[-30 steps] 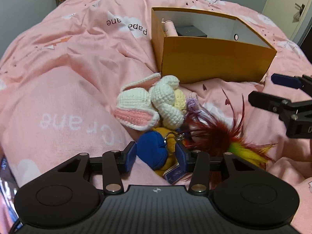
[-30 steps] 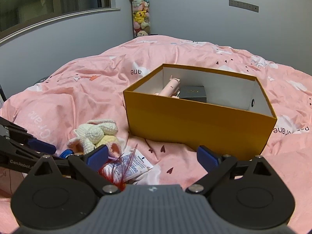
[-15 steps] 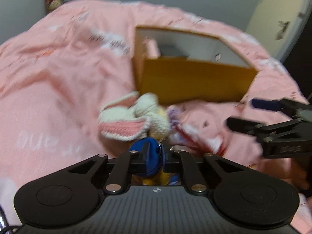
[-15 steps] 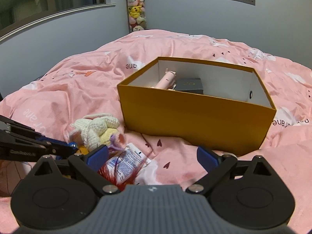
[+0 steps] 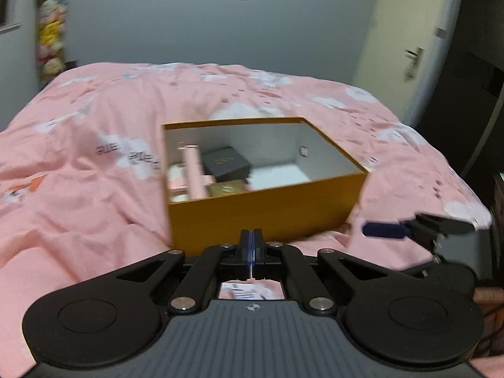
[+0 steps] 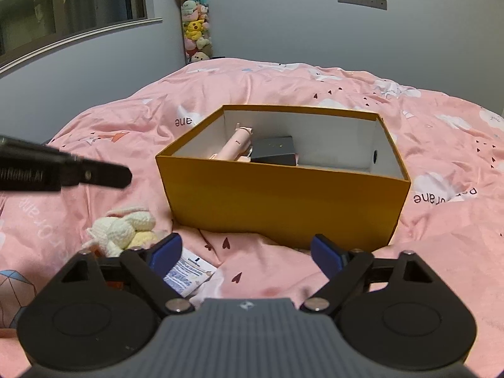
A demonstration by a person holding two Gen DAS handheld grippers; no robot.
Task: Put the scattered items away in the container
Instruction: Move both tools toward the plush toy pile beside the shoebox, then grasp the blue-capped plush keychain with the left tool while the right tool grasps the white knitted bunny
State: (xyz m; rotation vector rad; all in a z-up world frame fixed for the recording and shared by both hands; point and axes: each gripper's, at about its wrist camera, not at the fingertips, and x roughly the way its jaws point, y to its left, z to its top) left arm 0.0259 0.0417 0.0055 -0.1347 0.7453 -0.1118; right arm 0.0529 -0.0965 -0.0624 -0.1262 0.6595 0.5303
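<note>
Orange box (image 6: pixel 283 195) holds a few items — crocheted toy (image 6: pixel 126 226) and packet (image 6: pixel 186 275) remain; left gripper (image 5: pixel 251 245) pinched, seemingly empty — right gripper (image 6: pixel 244 252) wide, closing on nothing.

"ane" mirrored on pink duvet (image 6: pixel 184 122); packet (image 6: pixel 188 275) print unreadable.

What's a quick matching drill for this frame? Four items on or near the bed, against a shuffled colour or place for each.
Items:
1. crochet bunny
2. pink stick
3. printed packet
4. box

Colour or place:
A. orange outside, white inside
B. blue and white, flat on the duvet
C. cream, on the duvet
D. lying inside the box

Pairs: 1-C, 2-D, 3-B, 4-A
</note>
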